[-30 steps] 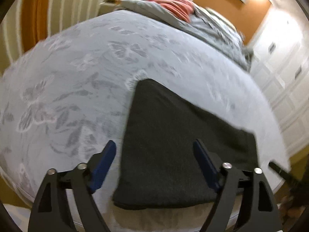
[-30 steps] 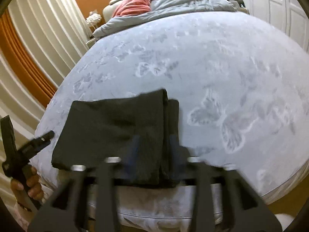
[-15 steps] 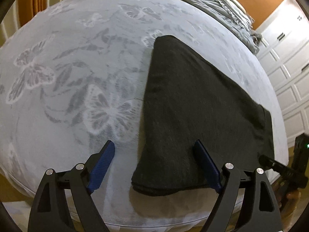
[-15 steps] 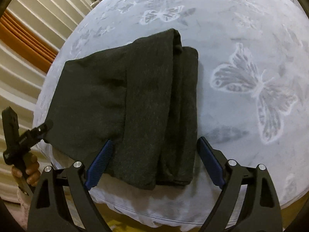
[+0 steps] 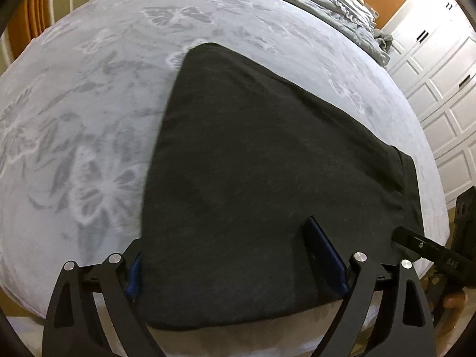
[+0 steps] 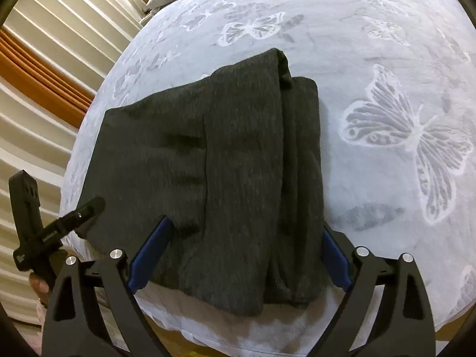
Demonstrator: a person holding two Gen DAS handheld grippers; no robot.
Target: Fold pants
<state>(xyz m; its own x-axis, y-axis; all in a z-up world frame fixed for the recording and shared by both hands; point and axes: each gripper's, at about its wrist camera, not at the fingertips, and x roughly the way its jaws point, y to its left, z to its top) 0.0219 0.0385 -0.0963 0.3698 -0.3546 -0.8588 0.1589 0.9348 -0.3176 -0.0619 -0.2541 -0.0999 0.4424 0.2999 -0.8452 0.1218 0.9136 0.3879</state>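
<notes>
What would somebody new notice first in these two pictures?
The dark folded pants stand out first, lying near the front edge of a pale blanket printed with butterflies. Next come the two open tools reaching in from below: the right tool straddles the layered end of the pants, and the left tool straddles the other end.

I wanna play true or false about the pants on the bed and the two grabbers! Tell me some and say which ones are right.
1. The pants are dark grey. True.
2. The pants hang on a chair. False: they lie folded on the bed, near its edge.
3. The right gripper is squeezed shut. False: its fingers are spread wide, either side of the pants.
4. The left gripper is open too. True.
5. The bed cover has a butterfly pattern. True.
6. The curtains are blue. False: the curtains are cream and orange.
</notes>
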